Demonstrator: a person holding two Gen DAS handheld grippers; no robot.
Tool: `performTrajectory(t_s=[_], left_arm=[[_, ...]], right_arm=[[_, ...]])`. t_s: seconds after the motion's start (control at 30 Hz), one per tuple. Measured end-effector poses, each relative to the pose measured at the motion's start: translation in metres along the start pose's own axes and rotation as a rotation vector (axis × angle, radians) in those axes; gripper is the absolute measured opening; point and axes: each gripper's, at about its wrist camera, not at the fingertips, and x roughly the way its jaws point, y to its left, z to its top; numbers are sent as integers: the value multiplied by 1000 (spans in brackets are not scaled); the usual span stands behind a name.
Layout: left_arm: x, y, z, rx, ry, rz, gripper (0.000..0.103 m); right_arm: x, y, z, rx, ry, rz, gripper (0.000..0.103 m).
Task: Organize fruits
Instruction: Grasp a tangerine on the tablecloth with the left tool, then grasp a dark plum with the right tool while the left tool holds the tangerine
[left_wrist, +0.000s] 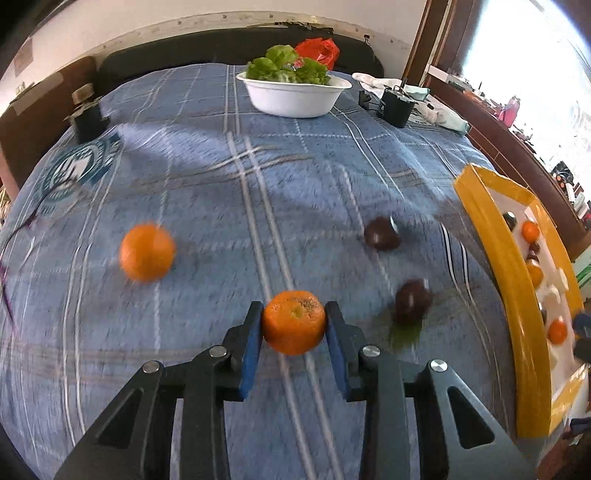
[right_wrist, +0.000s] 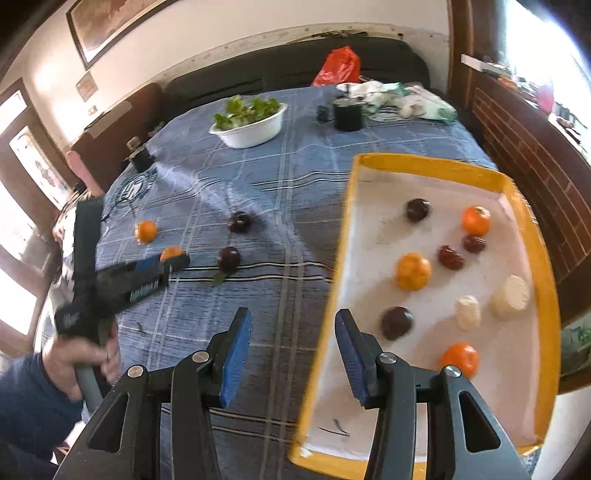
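Observation:
My left gripper (left_wrist: 294, 321) is shut on an orange mandarin (left_wrist: 294, 322), held just above the blue checked cloth; it also shows in the right wrist view (right_wrist: 173, 258). A second mandarin (left_wrist: 147, 252) lies to its left. Two dark purple fruits (left_wrist: 381, 233) (left_wrist: 412, 301) lie to its right. The yellow-rimmed white tray (right_wrist: 369, 162) at the right holds several mandarins, dark fruits and two pale round pieces. My right gripper (right_wrist: 293, 350) is open and empty, above the tray's left rim.
A white bowl of lettuce (left_wrist: 293, 96) stands at the far side of the table. A black cup (left_wrist: 396, 107) and white cloths sit far right, a small black jar (left_wrist: 88, 117) far left. A red bag (left_wrist: 317, 50) lies behind.

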Motion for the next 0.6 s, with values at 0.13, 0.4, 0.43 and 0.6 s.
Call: performTrajectory(t_s=[0.13,0.4,0.43,0.6], left_arm=[[-24,12,-34,-3,-17,14,32],[-47,14,-75,38,-75,44,32],[-47,14,-75,40,-74,45,32],[-48,18,-74,25,-76,22,32]], right_arm=[[19,11,10,7,34,49,51],[81,30,34,78,150,120,51],[89,35,38,72,155,109,51],[111,48,49,54,160,70,50]])
